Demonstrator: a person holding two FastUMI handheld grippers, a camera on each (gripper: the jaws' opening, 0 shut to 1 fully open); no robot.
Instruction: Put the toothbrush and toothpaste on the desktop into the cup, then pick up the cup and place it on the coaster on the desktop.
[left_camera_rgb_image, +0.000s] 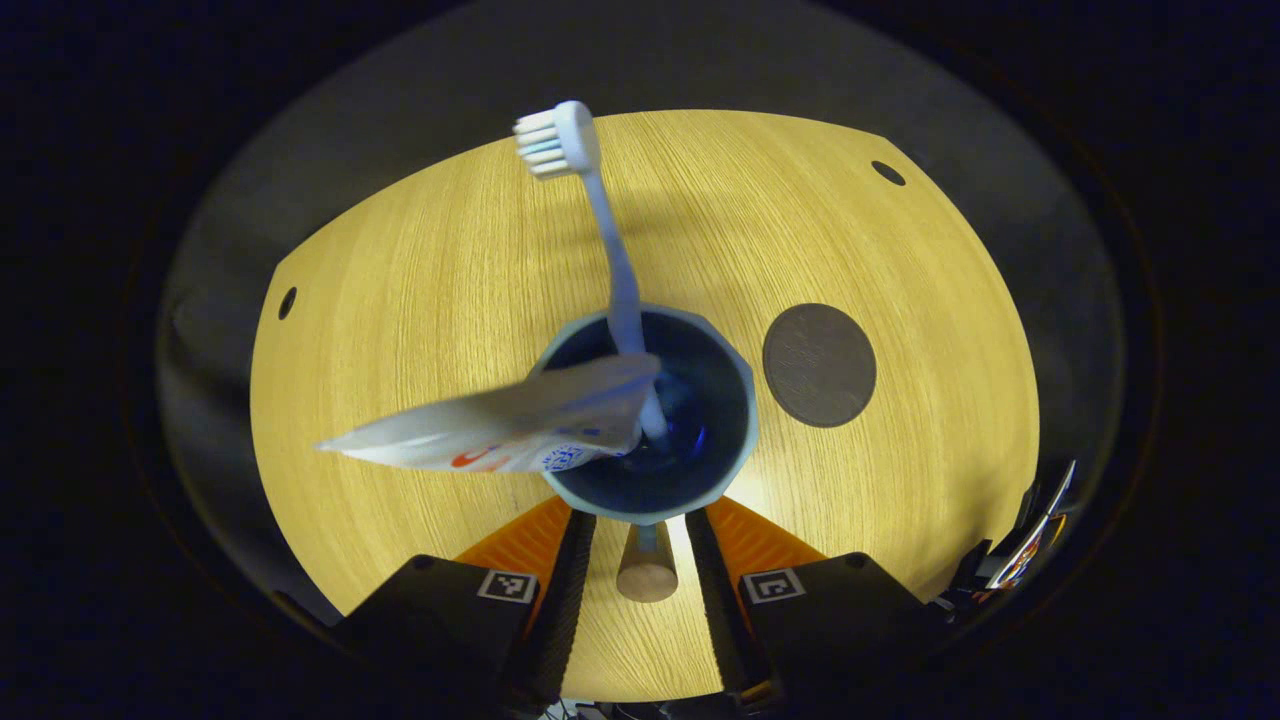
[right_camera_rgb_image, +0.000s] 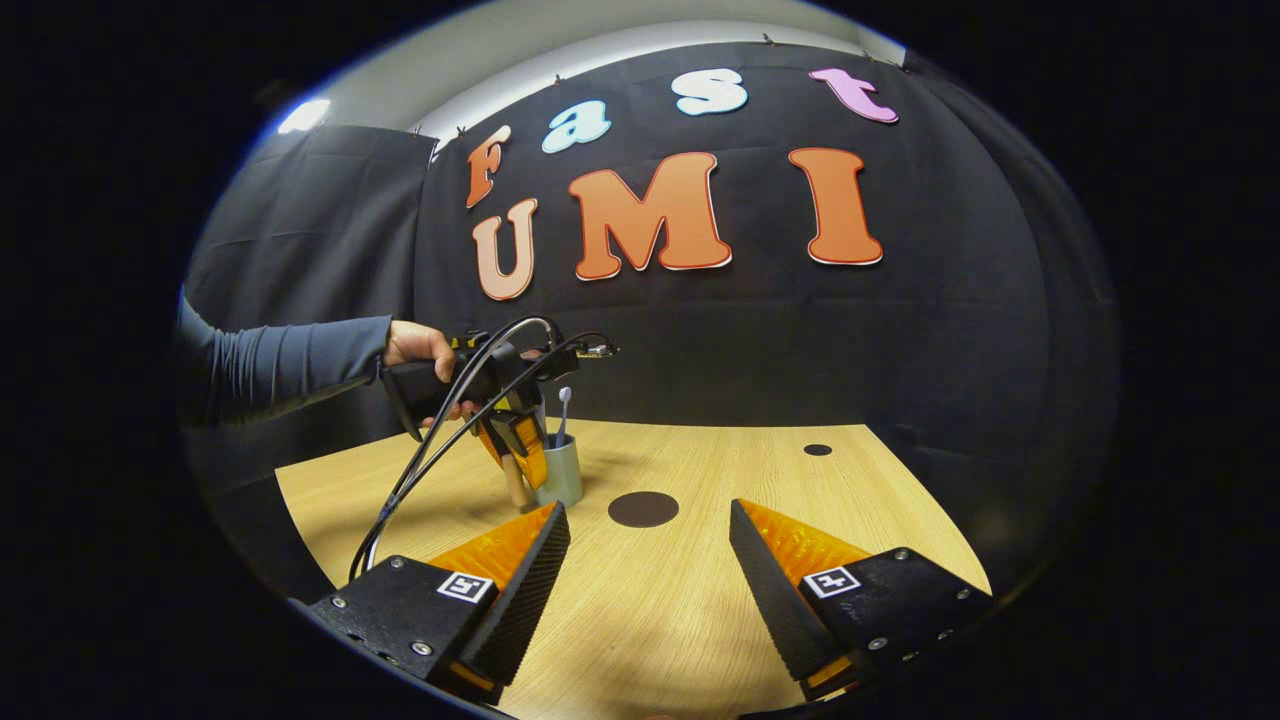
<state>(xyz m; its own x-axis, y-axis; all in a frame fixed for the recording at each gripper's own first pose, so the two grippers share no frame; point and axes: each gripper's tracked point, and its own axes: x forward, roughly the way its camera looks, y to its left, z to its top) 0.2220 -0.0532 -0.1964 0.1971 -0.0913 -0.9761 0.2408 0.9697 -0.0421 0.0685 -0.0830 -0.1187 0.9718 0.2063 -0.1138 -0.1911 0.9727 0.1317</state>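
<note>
While left claw (left_camera_rgb_image: 640, 560) straddles cup (left_camera_rgb_image: 650, 420) handle unclamped | right claw (right_camera_rgb_image: 648, 560) wide | coaster (left_camera_rgb_image: 819, 365) beside

surface (left_camera_rgb_image: 420, 300): pale wood grain, matt | cup (left_camera_rgb_image: 735, 440): smooth, glossy dark inside | cup handle (left_camera_rgb_image: 647, 572): bare wood | toothbrush (left_camera_rgb_image: 610, 250): smooth plastic | toothpaste (left_camera_rgb_image: 500, 430): crinkled soft tube | coaster (left_camera_rgb_image: 819, 365): dark, matt, finely textured | sleeve (right_camera_rgb_image: 285, 362): knit cloth
</note>
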